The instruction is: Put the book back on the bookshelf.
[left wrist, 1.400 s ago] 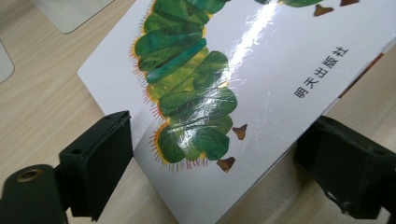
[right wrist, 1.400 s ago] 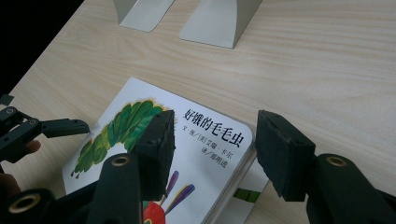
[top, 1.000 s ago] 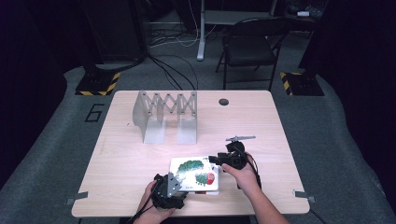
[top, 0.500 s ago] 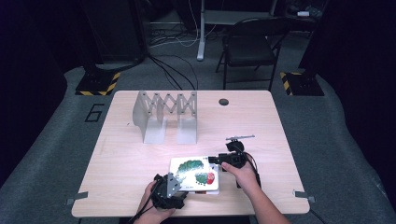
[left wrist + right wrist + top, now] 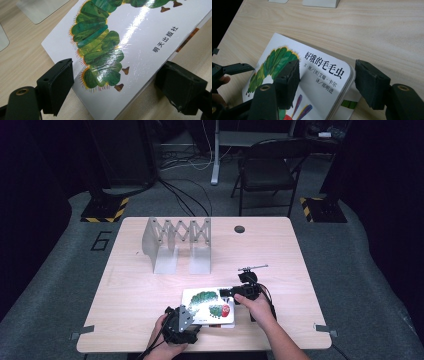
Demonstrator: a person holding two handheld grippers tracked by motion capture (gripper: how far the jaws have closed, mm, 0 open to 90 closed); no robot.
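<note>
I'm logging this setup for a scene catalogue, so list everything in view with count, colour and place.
Book: one, white cover with a green caterpillar and red head, near edge of the table, between both grippers.
Folding rack: one, grey metal, far left part of the table.
Round hole: one, dark, far side of the table top.
Table: one, light wood.
Folding chair: one, black, on the floor beyond the table.
Left gripper: one, black, open astride the book's corner.
Right gripper: one, black, open astride the opposite corner.
Hands: two, at the near edge.
</note>
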